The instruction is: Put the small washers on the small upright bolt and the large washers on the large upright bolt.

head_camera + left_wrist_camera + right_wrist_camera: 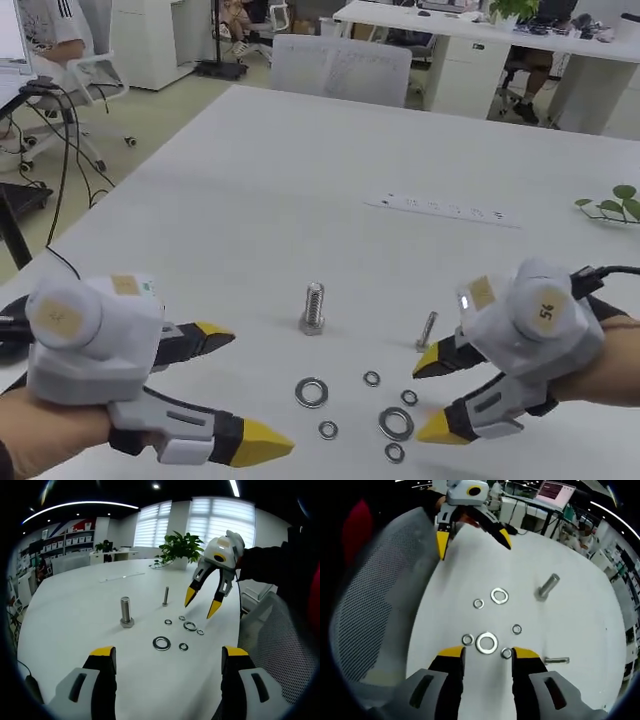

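Washers (396, 424) lie flat and loose on the white table (250, 180), six of them in a small group in front of the two bolts, and none is on a bolt yet.

The right gripper (428, 398) is released and carries nothing. Its jaws stand apart above the near edge of the group. In the right gripper view, one large washer (486, 642) sits just between the yellow tips, with a small washer (467, 639) close on each side. I judge that the jaws are lined up this way to close on the large washer first, but they must take it without catching the small neighbours.

Further out are the other large washer (499, 596) and two more small ones. Behind them stands the large bolt (313, 308), upright on its head. The small bolt (427, 330) stands to its right, very near the right gripper, so the way for a small washer would be short.

The left gripper (240, 388) is also open and empty. It waits at the left side, apart from the washers, probably to leave room for the right one.
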